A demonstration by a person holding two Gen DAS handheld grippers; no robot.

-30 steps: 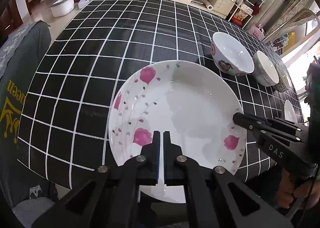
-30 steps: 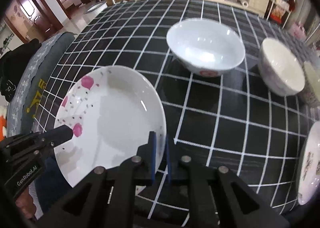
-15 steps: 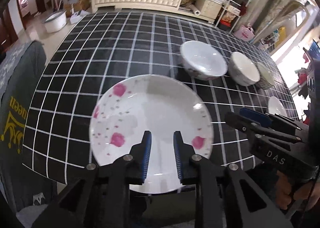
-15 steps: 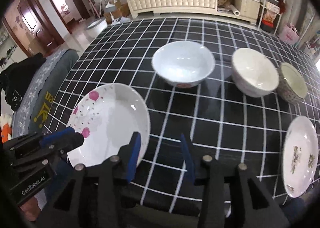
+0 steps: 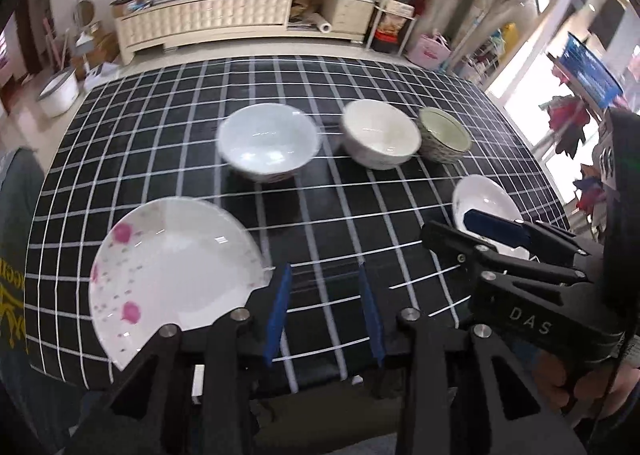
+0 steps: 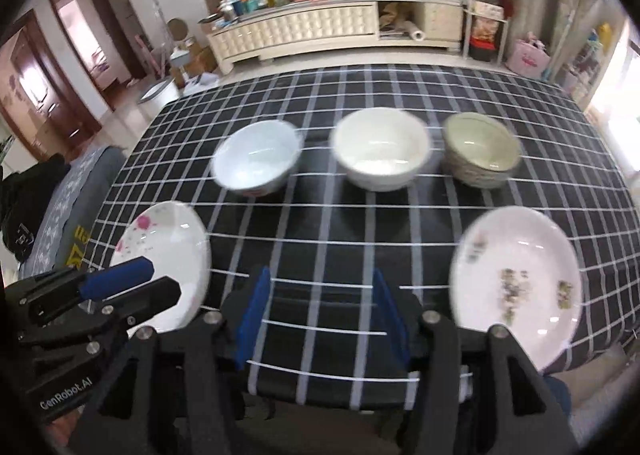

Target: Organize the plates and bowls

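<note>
Table (image 6: 520,103) carries three bowls in a row across its middle: left bowl (image 6: 256,159), middle bowl (image 6: 380,147), right bowl (image 6: 480,149). Middle and right nearly touch. Left plate (image 6: 168,243) lies at near left edge, before left bowl. Right plate (image 6: 516,275) lies near right, before right bowl. Sideboard (image 6: 304,29) stands behind table.

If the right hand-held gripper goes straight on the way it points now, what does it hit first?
Probably bare tablecloth. The right hand-held gripper, jaws open and empty, points down at the gap between the pink-flower plate and the speckled plate. The cream bowl lies further off; depth is unclear.
</note>
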